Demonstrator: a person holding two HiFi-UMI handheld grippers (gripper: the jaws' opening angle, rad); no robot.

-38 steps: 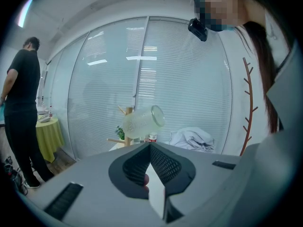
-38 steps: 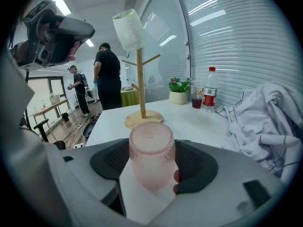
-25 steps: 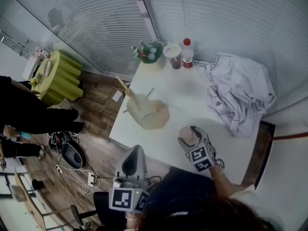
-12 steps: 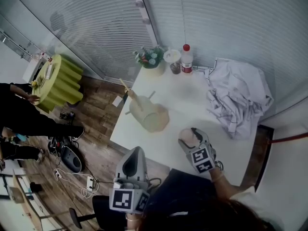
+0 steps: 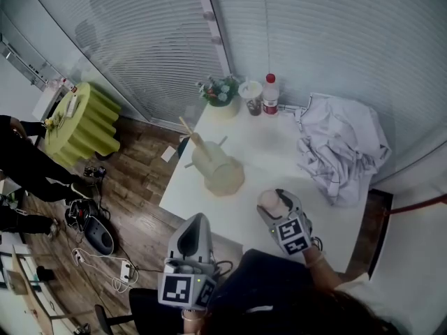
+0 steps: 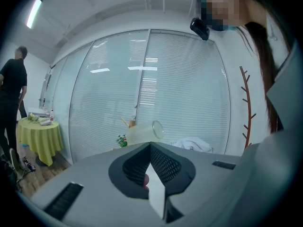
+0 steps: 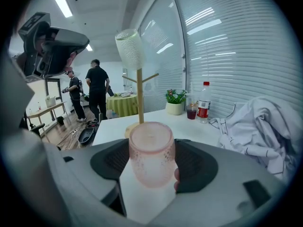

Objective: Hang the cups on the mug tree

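The pink cup (image 7: pixel 151 157) is translucent, with a dimpled, pebbly wall, and it sits squarely between the jaws of the right gripper (image 5: pixel 276 204), which are clamped against its two sides. It is over the near part of the white table (image 5: pixel 279 145), close to the edge on the person's side; whether it touches the tabletop I cannot tell. The right gripper reaches forward from the person's body, its marker cube facing up, pointing roughly at the mug tree (image 7: pixel 139 98), a plain wooden pole with angled pegs on a round base near the table's left edge. A frosted cup (image 7: pixel 129 48) already hangs high on the tree, tilted. The left gripper (image 6: pixel 150 155) is held low and close to the person, off the table's near left corner and over the wooden floor, with its jaws pressed together and nothing between them. Bare tabletop lies between the pink cup and the tree. A crumpled white cloth (image 5: pixel 342 145) fills the right side of the table, and a bottle (image 5: pixel 270 93), a glass (image 5: pixel 249 93) and a potted plant (image 5: pixel 222 93) stand along the far edge by the blinds. A round table under a green cloth (image 5: pixel 80 114) stands well apart to the left.
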